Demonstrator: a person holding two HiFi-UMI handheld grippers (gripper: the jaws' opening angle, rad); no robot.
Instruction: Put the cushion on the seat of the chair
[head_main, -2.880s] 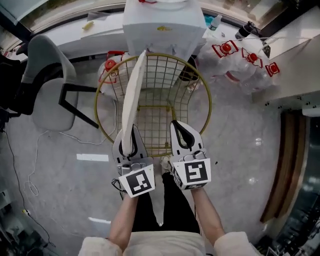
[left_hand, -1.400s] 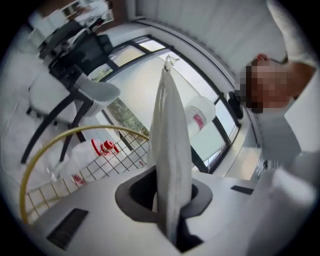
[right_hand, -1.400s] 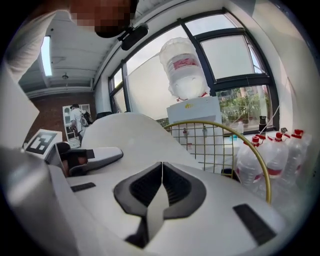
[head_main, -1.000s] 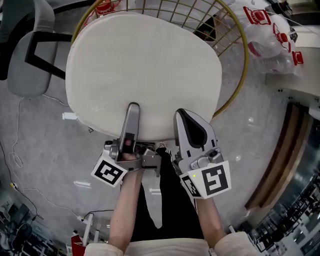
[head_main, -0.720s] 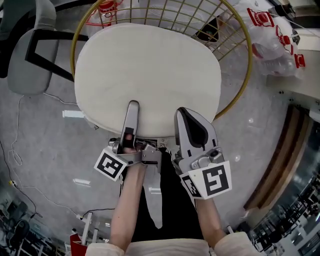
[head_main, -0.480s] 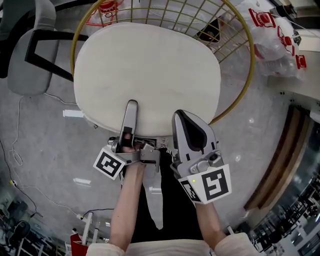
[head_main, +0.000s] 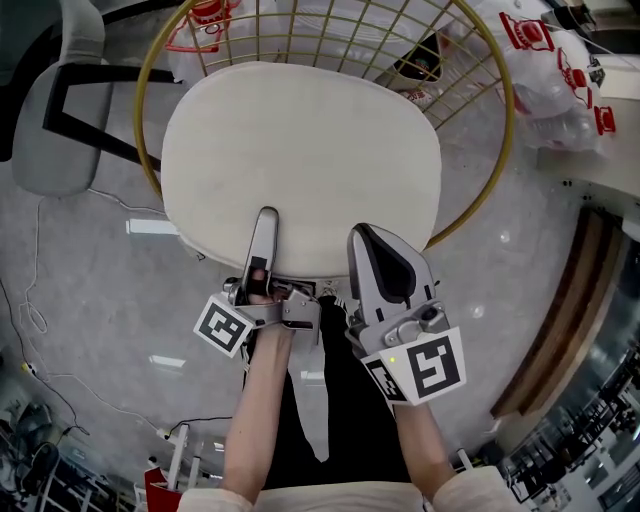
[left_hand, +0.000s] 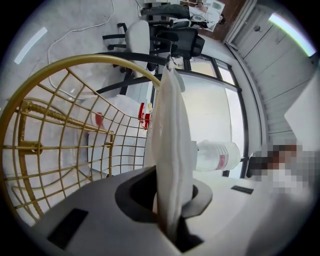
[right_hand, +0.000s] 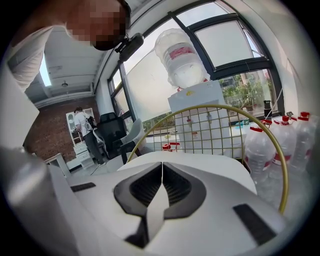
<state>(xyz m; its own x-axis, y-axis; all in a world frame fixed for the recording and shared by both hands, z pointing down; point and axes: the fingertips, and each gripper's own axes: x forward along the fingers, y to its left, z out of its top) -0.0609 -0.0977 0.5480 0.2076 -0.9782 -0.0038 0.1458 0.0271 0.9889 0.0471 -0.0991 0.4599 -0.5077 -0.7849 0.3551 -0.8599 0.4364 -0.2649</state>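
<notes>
While the cushion (head_main: 300, 165) lies flat inside the gold rim of the chair (head_main: 497, 150), the left gripper (head_main: 262, 235) is clenched on its near edge; the left gripper view confirms the pale fabric pinched between the jaws. The right gripper (head_main: 372, 240) is closed on nothing and hovers just beside the cushion's near edge, at the front of the chair. The wire seat itself is hidden beneath the cushion, so full contact cannot be confirmed.

Step in hand: the final lowering and settling of the cushion onto the seat. The next move likely calls for letting the near edge down until it bears on the front of the seat, then releasing the left gripper and drawing it back level, so that the cushion is not dragged forward off the seat.

Compared with the earliest frame, in which the cushion stood on edge above the bare wire seat, it now lies broadside. Over the last second it has sunk within the ring: the left arc of the rim, previously covered, is now exposed.
</notes>
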